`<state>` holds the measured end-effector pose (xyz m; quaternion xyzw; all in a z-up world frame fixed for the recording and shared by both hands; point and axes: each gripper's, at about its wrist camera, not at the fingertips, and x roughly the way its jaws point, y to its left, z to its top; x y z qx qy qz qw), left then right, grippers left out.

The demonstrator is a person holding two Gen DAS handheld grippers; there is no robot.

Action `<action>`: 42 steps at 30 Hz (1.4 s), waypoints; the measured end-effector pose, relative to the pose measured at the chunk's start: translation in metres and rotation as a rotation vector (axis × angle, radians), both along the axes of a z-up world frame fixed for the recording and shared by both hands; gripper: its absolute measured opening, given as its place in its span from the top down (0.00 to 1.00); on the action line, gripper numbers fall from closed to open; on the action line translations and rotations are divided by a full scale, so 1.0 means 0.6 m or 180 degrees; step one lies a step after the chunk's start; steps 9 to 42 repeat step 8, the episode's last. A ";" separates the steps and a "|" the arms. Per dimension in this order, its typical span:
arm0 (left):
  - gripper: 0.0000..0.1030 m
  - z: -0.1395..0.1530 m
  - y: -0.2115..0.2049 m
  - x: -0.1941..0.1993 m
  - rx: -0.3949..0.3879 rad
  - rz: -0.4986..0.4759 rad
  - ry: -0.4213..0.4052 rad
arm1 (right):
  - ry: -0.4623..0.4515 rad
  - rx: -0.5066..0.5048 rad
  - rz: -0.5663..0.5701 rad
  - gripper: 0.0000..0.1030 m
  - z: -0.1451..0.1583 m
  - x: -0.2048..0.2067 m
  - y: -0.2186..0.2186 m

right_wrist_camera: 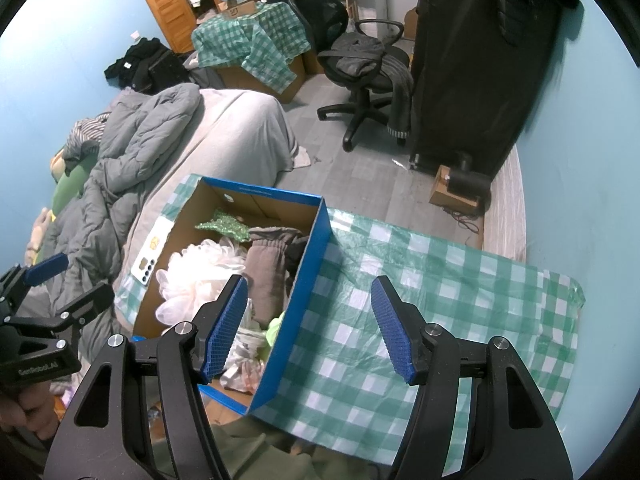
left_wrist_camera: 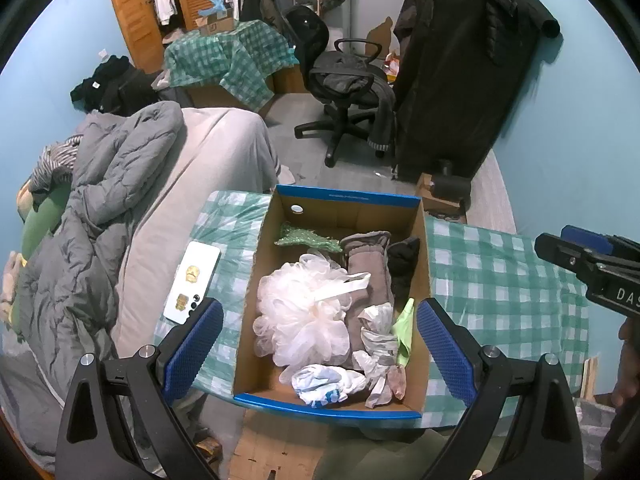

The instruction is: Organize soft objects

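Observation:
A blue-rimmed cardboard box (left_wrist_camera: 348,197) stands on a green checked tablecloth (left_wrist_camera: 500,280). In it lie a white mesh bath pouf (left_wrist_camera: 304,308), a grey-brown glove (left_wrist_camera: 368,264), a black cloth (left_wrist_camera: 404,264), a green sparkly piece (left_wrist_camera: 304,237), a lime cloth (left_wrist_camera: 405,330) and crumpled white plastic bags (left_wrist_camera: 328,384). My left gripper (left_wrist_camera: 320,350) is open and empty, hovering over the box's near end. My right gripper (right_wrist_camera: 310,326) is open and empty above the box's right wall (right_wrist_camera: 296,320) and the cloth (right_wrist_camera: 440,280). The right gripper also shows in the left wrist view (left_wrist_camera: 592,268).
A white phone (left_wrist_camera: 192,282) lies on the cloth left of the box. A bed with a grey duvet (left_wrist_camera: 100,216) is at the left. An office chair (left_wrist_camera: 344,88) and a dark covered wardrobe (left_wrist_camera: 468,72) stand beyond the table.

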<state>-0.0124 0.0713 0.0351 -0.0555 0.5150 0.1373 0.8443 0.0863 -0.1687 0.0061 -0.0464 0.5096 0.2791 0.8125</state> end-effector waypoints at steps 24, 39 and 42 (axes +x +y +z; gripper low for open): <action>0.04 0.000 0.002 -0.002 0.0006 -0.0014 0.0017 | 0.0007 -0.0006 -0.0004 0.38 0.001 -0.003 -0.001; 0.04 0.000 0.002 -0.002 0.0006 -0.0014 0.0017 | 0.0007 -0.0006 -0.0004 0.38 0.001 -0.003 -0.001; 0.04 0.000 0.002 -0.002 0.0006 -0.0014 0.0017 | 0.0007 -0.0006 -0.0004 0.38 0.001 -0.003 -0.001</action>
